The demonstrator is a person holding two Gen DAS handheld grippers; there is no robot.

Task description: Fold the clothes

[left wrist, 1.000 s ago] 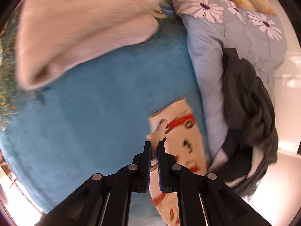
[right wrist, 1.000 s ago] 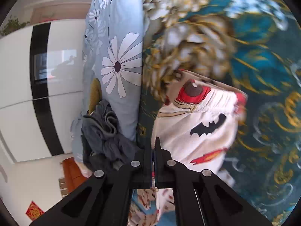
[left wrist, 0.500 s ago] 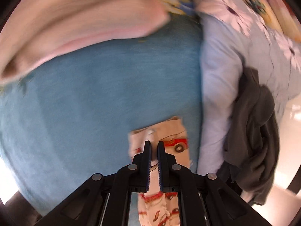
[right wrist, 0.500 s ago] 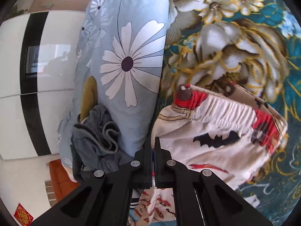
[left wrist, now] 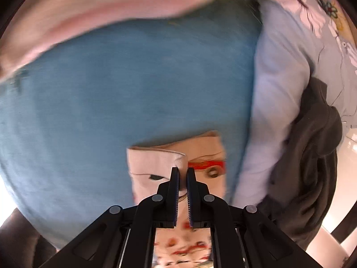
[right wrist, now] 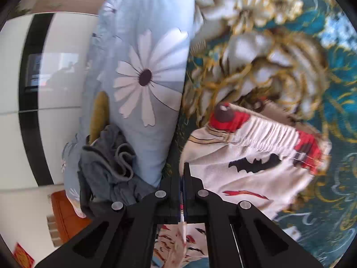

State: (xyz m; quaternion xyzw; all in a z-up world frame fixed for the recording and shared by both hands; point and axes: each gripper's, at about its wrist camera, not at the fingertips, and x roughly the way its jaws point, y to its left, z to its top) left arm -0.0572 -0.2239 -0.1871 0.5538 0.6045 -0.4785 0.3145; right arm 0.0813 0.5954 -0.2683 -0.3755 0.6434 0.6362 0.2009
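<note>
Cream printed shorts with red and black cartoon figures lie on the bed. In the left wrist view my left gripper (left wrist: 183, 172) is shut on a folded hem corner of the shorts (left wrist: 156, 163), over the blue blanket (left wrist: 122, 89). In the right wrist view my right gripper (right wrist: 183, 169) is shut on the shorts' side edge, with the elastic waistband (right wrist: 265, 131) and bat print spread ahead to the right on the teal floral bedspread (right wrist: 323, 78).
A light blue daisy-print quilt (right wrist: 142, 78) runs along the bed's side, also in the left wrist view (left wrist: 281, 89). A dark grey garment (left wrist: 312, 156) is heaped on it (right wrist: 107, 160). A pink folded cloth (left wrist: 100, 11) lies at the far end. White-and-black wardrobe (right wrist: 33, 111) behind.
Both grippers stayed shut on the shorts. The left gripper swung so the shorts' corner now sits square ahead. The right view shifted slightly, waistband spreading further right.
</note>
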